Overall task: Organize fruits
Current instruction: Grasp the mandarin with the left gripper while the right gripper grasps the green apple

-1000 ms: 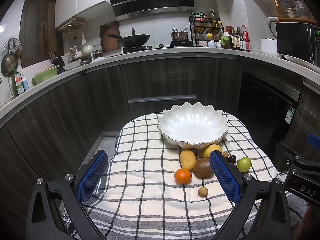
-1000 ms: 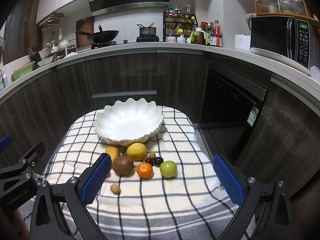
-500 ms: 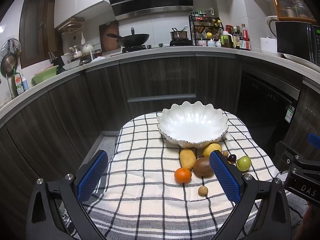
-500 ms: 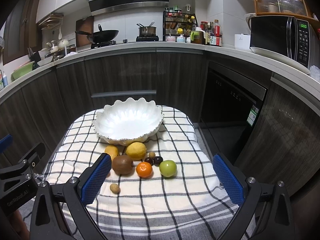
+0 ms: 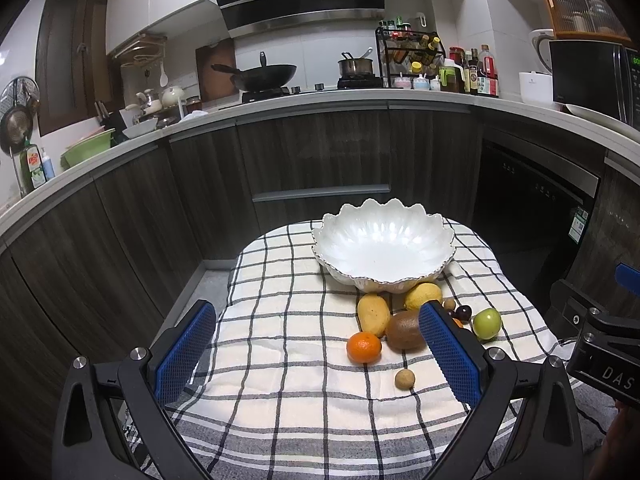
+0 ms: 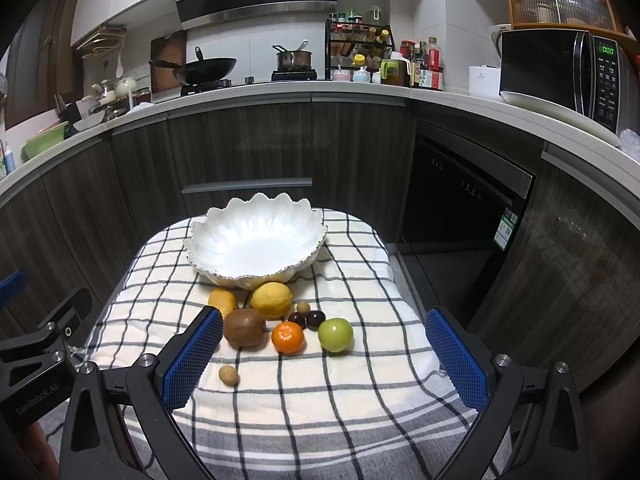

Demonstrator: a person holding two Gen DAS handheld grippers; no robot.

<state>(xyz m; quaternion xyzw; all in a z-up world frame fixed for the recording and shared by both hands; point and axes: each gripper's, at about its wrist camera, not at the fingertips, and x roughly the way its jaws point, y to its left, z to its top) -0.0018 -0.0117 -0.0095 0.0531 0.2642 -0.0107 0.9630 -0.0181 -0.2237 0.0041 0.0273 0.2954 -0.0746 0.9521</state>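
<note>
We are holding both grippers wide apart, empty, above near edge of checked cloth (image 6: 320, 400). Fruit cluster is lying ahead, just in front of empty white bowl (image 6: 256, 240). Right gripper (image 6: 324, 364) is facing orange (image 6: 287, 337) and green apple (image 6: 335, 334) squarely. Left gripper (image 5: 316, 354) is sitting left of cluster, kiwi (image 5: 404, 330) by its right finger. We judge right nearer.

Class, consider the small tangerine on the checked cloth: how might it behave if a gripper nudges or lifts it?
The tangerine looks round, so a nudge would probably roll it, though the soft checked cloth may slow it. Its small size suggests it is light. The kiwi close beside it could get bumped.
</note>
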